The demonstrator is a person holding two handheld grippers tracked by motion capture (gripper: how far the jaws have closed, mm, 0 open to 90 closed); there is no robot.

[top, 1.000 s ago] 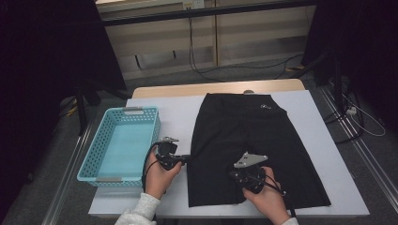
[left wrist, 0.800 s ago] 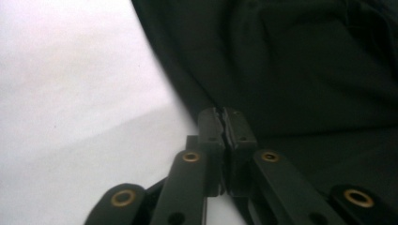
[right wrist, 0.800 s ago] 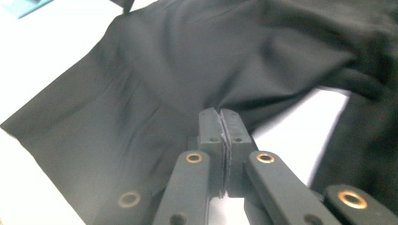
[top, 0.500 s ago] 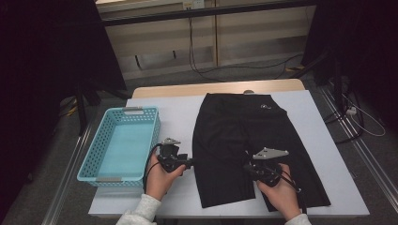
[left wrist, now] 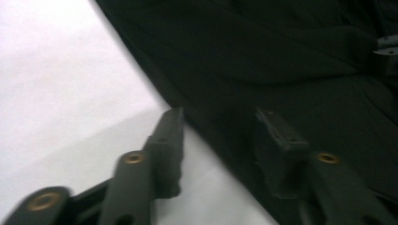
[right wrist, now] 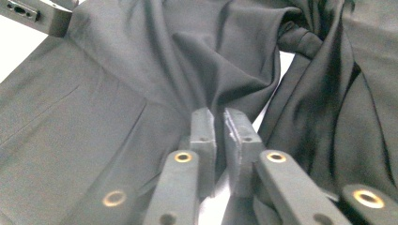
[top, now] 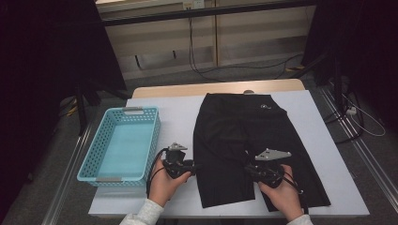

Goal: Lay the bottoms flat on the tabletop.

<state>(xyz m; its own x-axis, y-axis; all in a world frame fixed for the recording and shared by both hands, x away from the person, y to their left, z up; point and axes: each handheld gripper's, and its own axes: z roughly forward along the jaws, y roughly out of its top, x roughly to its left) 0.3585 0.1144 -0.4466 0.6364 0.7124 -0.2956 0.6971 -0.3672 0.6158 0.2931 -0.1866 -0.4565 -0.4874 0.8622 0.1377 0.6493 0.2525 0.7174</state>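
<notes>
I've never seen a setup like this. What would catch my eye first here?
Probably the black shorts spread flat across the white table, waistband at the far side. Next, the light blue basket to their left stands out against the dim room. At the near edge, two hands hold grippers: the left gripper at the shorts' left hem, the right gripper over the fabric between the two legs.

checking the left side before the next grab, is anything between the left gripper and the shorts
Nothing visible. The left gripper sits right at the left edge of the shorts, one jaw over the bare table and the other over the fabric. The basket stands off to its other side.
</notes>
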